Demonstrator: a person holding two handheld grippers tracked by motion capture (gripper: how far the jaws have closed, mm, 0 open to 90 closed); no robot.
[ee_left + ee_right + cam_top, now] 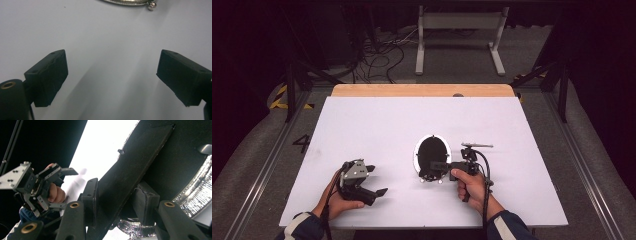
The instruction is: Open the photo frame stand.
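Note:
A black coin purse (432, 150) with a silver frame lies open on the white table (377, 125), just right of the middle. My right gripper (435, 167) reaches in from the right at the purse's near end. In the right gripper view a black panel of the purse (150, 150) stands between my right gripper's (117, 192) jaws, which are shut on it, beside the silver frame (195, 195). My left gripper (379, 180) rests to the left of the purse, open and holding nothing. Its jaws (112, 75) stand wide over bare table, with the purse's frame (125, 2) far ahead.
A wooden strip (422, 90) runs along the table's far edge. Beyond it on the floor stand a white frame (459, 30) and a tangle of cables (377, 55). Metal rails (267, 165) flank the table. The left gripper (66, 188) and its hand appear in the right gripper view.

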